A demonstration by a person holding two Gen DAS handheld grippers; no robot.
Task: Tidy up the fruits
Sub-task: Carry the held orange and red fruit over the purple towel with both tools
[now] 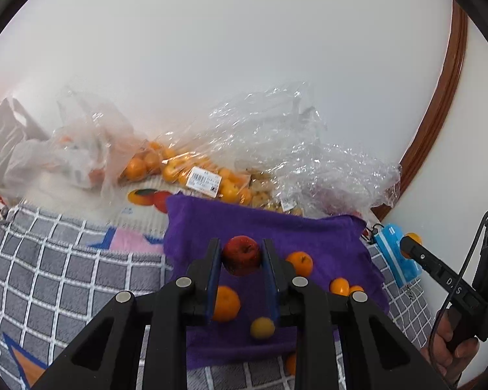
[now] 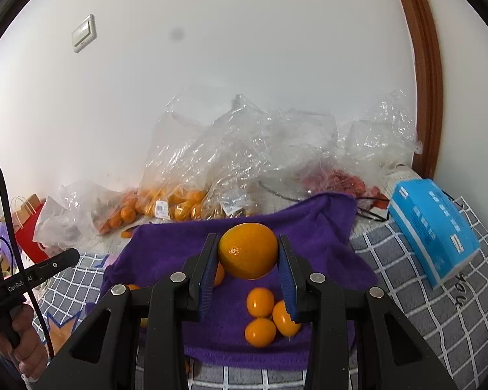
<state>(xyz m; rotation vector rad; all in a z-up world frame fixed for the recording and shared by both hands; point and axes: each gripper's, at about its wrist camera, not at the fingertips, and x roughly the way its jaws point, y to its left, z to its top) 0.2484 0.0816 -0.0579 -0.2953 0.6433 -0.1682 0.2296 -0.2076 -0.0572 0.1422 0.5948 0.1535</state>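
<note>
My left gripper is shut on a small red apple, held above the purple towel. My right gripper is shut on a large orange above the same purple towel. Loose oranges lie on the towel: one under the left jaws, one to the right, a yellowish one nearer. Three small oranges cluster under the right gripper. The right gripper also shows at the left wrist view's right edge, with an orange in it.
Clear plastic bags of oranges and crumpled bags line the white wall behind the towel. A blue box lies at the right on the grey checked blanket. A red paper bag stands at far left. A hand grips the left tool.
</note>
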